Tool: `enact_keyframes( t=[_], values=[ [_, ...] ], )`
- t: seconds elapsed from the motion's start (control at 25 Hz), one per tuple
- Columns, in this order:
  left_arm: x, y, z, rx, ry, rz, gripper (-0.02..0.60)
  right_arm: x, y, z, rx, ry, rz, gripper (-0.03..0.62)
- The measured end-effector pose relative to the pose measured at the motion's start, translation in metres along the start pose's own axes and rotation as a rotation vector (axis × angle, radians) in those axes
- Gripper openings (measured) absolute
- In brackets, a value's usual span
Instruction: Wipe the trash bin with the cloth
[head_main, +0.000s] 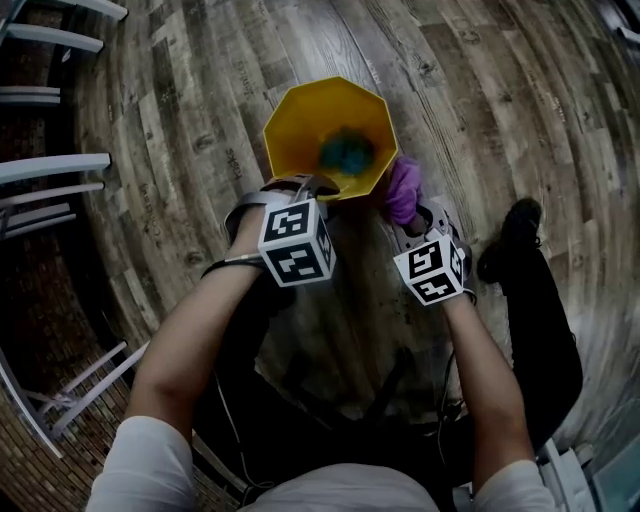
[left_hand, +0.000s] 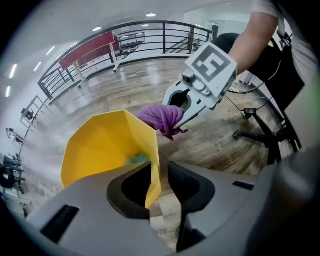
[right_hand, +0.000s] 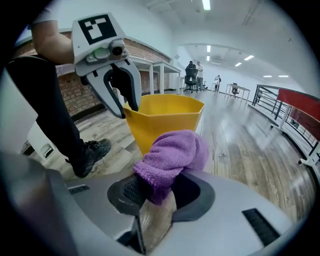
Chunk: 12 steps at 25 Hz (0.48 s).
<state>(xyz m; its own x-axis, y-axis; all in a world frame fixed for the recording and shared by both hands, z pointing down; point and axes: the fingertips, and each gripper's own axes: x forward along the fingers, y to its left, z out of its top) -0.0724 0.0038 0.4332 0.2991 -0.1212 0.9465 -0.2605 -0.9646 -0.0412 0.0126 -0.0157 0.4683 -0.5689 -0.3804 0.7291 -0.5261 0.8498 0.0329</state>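
A yellow trash bin (head_main: 300, 130) with an angular rim stands on the wood floor. A teal thing (head_main: 347, 152) lies at its bottom. My left gripper (head_main: 318, 188) straddles the bin's near rim; in the left gripper view the yellow wall (left_hand: 105, 145) passes between the jaws of the left gripper (left_hand: 162, 185), with a gap at the right pad. My right gripper (head_main: 415, 215) hangs just right of the bin, shut on a bunched purple cloth (head_main: 403, 190). The right gripper view shows the cloth (right_hand: 172, 155) held beside the bin (right_hand: 165, 120).
A metal railing (head_main: 50, 165) runs along the left. The person's black shoe (head_main: 515, 235) stands to the right of the bin. An office chair's base (left_hand: 260, 135) sits behind the right gripper. Wood floor stretches beyond the bin.
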Motion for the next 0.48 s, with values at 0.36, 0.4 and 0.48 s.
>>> enact_keyframes(
  t=[0.36, 0.4, 0.48],
  values=[
    [0.007, 0.002, -0.031, -0.023, 0.079, 0.014, 0.091, -0.026, 0.028, 0.037, -0.008, -0.071, 0.039, 0.107],
    [0.007, 0.004, -0.032, -0.028, 0.078, 0.019, 0.091, -0.027, 0.03, 0.04, -0.007, -0.081, 0.042, 0.107],
    [0.008, 0.005, -0.032, -0.038, 0.071, 0.016, 0.087, -0.027, 0.032, 0.046, -0.001, -0.097, 0.044, 0.107]
  ],
)
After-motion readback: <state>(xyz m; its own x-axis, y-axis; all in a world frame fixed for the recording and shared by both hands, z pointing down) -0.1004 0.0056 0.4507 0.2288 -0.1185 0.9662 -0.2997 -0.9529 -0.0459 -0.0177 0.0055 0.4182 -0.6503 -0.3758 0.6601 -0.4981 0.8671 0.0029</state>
